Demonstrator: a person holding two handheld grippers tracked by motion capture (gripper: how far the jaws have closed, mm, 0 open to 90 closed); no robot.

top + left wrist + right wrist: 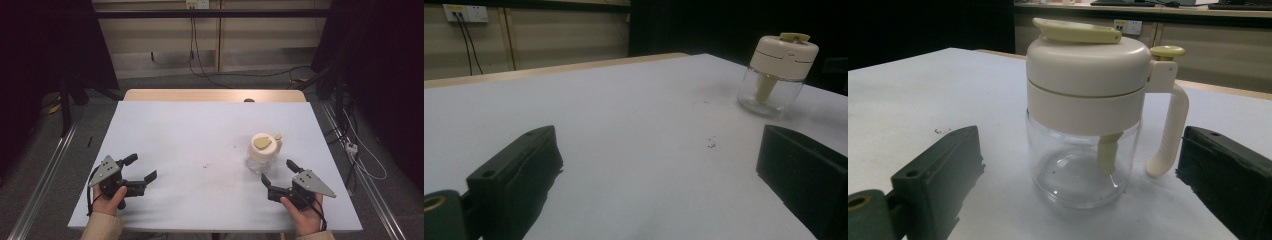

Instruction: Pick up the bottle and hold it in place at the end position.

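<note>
Left gripper [137, 169]: matte black body, two blocky black jaws, grey three-cornered plate on top.
Right gripper [278, 173]: same black build, grey three-cornered plate with small dark screws.
Jaws, close up: flat-faced black blocks, each with a small round hole near its upper edge.
Cables: thin, black, looping beside each wrist.
Sleeves [102, 226]: beige, ending at the wrists.
</note>
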